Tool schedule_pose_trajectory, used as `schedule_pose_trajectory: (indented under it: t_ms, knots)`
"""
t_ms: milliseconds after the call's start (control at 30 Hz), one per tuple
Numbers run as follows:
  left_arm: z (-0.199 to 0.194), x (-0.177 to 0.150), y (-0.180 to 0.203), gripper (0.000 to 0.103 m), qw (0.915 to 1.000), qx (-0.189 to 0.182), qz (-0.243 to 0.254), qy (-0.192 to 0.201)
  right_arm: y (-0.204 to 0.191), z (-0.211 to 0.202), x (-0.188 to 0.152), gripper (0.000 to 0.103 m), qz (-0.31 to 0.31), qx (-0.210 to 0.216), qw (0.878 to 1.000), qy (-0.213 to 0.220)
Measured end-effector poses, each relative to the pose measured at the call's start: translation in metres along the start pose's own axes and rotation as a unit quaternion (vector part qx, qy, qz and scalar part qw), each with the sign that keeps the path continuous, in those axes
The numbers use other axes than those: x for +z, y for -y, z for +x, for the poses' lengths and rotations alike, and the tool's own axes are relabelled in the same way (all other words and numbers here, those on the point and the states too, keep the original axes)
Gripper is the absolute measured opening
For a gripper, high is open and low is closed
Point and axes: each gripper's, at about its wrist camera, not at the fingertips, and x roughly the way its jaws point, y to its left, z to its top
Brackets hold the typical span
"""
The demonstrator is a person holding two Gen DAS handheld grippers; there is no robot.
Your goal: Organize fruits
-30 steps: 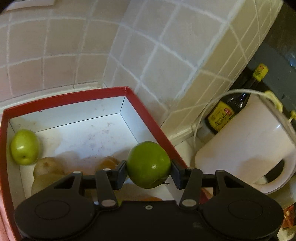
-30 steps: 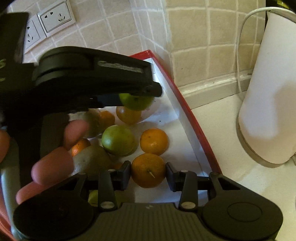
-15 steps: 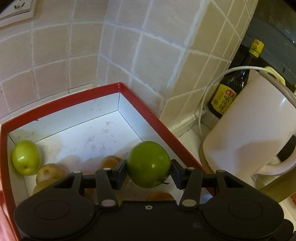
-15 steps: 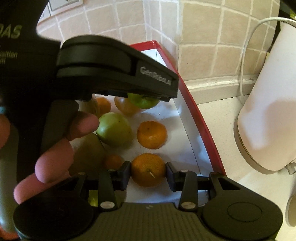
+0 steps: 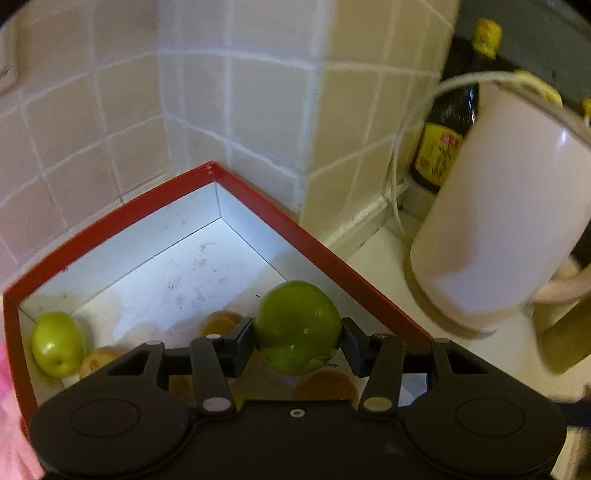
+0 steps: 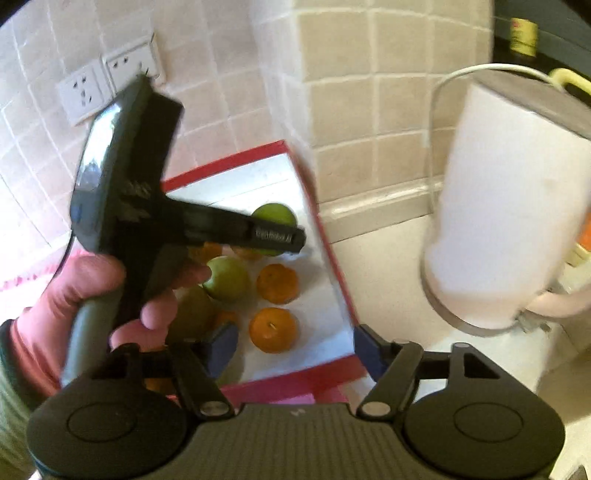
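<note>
- The left gripper (image 5: 297,341) is clamping a green apple (image 5: 297,326) between both pads, holding it above the red-rimmed box (image 5: 321,251), near its right wall.
- The right gripper (image 6: 291,349) is opening its jaws, pads gripping nothing; an orange (image 6: 273,329) is lying free on the box floor between them.
- A white kettle (image 6: 513,206) is standing right of the box.

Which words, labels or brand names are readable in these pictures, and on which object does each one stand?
None can be read with certainty.
Left claw, side of its finger: light lettering, too blurred to read.
Dark bottle, yellow label: characters too blurred.
Yellow label at the top right: red mark, unreadable.
</note>
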Motion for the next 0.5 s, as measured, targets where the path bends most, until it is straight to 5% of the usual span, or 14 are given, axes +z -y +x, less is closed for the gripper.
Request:
schedule_pose_trajectory:
  t_ms: [200, 500]
  knots:
    - [-0.002, -0.001, 0.006, 0.074, 1.0000, 0.001, 0.009, 0.000, 0.022, -0.015, -0.005, 0.076, 0.021, -0.013, 1.000, 0.013]
    - [-0.052, -0.006, -0.008, 0.078, 0.9995, 0.004, -0.002, 0.031, 0.014, -0.017, -0.006, 0.076, 0.019, 0.008, 1.000, 0.023]
